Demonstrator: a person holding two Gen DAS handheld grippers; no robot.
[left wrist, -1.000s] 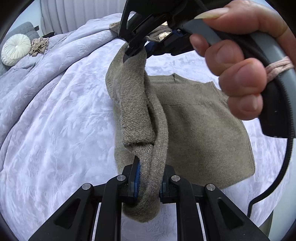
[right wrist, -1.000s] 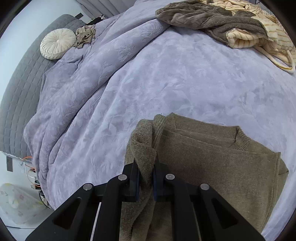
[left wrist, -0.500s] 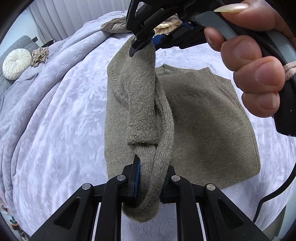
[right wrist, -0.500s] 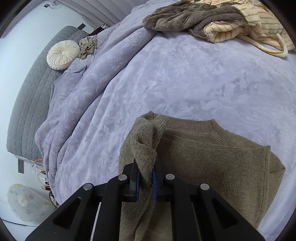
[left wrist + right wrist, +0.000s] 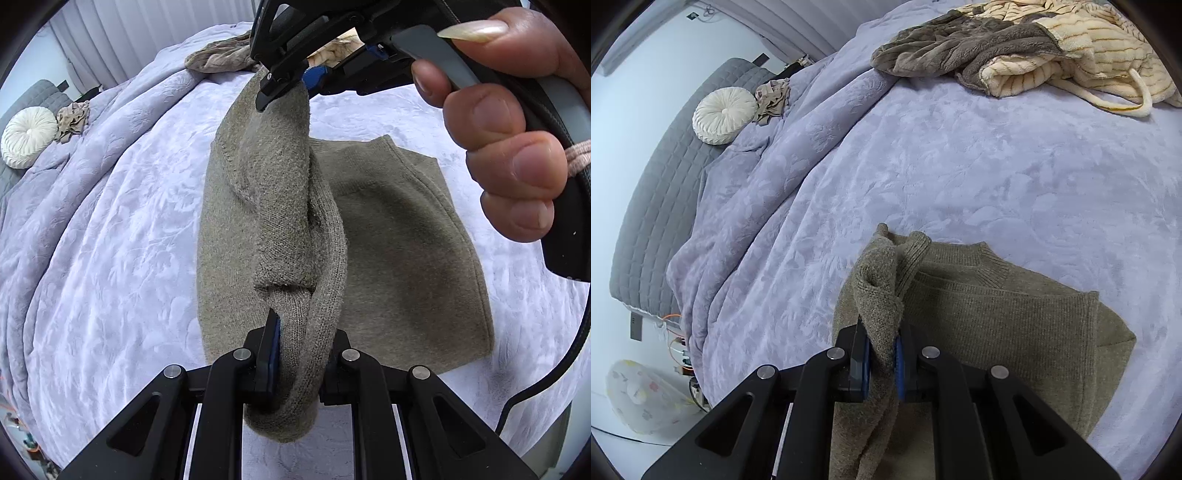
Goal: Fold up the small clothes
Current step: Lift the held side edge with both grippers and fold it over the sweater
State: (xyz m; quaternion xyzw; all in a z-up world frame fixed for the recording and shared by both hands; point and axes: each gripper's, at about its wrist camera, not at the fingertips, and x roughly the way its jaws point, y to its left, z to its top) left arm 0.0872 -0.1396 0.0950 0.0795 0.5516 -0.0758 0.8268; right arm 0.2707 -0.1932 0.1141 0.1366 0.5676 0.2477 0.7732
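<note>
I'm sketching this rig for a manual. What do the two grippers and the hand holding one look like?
Both the left gripper and right gripper are matte black, with angular linkage arms, silver round pivot bolts and blue pads inside the jaws. The right one has a grey trigger and a black cable. The hand is bare, with a long pale nail.

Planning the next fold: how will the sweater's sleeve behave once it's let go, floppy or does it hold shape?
Probably floppy: the sleeve sags between the left tool and right tool rather than spanning straight. It looks thick and fuzzy, so it likely grips the sweater body instead of sliding. Released, it should drop limp and may bunch.
</note>
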